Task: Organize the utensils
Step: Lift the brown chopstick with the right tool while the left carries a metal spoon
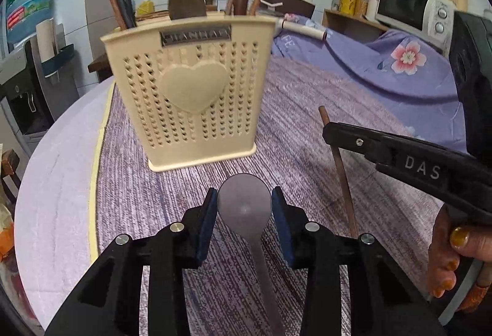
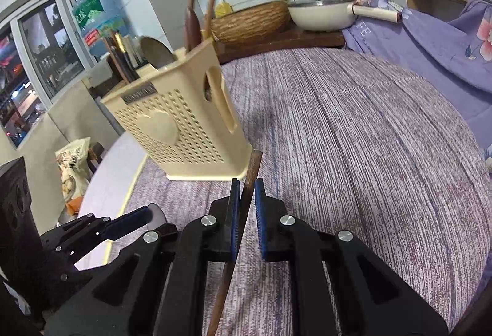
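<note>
Left gripper (image 1: 244,203) grips spoon (image 1: 244,207) — right gripper (image 2: 244,197) grips chopstick (image 2: 250,179).

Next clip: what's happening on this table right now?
A person is sorting utensils into a beige holder standing on a purple cloth. The left hand-held gripper has its pads on either side of a metal spoon's bowl. The right hand-held gripper is closed on a brown chopstick, tilted, near the holder's base. The holder already contains chopsticks and wooden spoons; neither held piece is in it yet.
</note>
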The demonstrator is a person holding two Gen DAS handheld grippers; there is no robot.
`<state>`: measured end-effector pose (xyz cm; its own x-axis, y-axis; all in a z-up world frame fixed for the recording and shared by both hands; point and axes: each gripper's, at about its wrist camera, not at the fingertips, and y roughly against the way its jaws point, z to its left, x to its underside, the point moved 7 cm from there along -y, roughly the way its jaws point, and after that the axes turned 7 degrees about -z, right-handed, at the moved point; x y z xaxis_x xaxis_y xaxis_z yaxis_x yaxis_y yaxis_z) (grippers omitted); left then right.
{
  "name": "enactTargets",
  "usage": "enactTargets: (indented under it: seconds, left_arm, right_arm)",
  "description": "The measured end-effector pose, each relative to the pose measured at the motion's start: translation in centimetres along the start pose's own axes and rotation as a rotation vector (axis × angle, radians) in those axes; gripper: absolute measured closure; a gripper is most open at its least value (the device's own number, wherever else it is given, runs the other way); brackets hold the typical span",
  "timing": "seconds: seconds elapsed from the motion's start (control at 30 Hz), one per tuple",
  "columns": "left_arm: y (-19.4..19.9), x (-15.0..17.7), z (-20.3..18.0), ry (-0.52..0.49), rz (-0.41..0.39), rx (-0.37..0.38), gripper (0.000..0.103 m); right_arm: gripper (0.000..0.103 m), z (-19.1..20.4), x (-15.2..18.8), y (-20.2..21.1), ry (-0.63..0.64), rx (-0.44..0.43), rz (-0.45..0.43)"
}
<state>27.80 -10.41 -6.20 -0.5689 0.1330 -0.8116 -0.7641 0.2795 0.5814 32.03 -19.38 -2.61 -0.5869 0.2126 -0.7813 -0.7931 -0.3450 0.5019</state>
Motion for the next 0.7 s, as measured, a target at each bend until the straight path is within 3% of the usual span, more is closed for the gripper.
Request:
enactTargets:
  seconds: [0.37, 0.7]
  left_arm:
    - [3.9, -2.9, 2.1, 0.036, -0.088, 0.02, 0.067]
    - [5.4, -4.3, 3.3, 0.035, -0.13, 0.011, 0.068]
  right_arm:
    - [0.094, 3.6, -4.1, 6.0, 0.047, -0.1, -0.129]
    - [0.095, 5.8, -6.2, 8.4, 0.101, -0.147, -0.165]
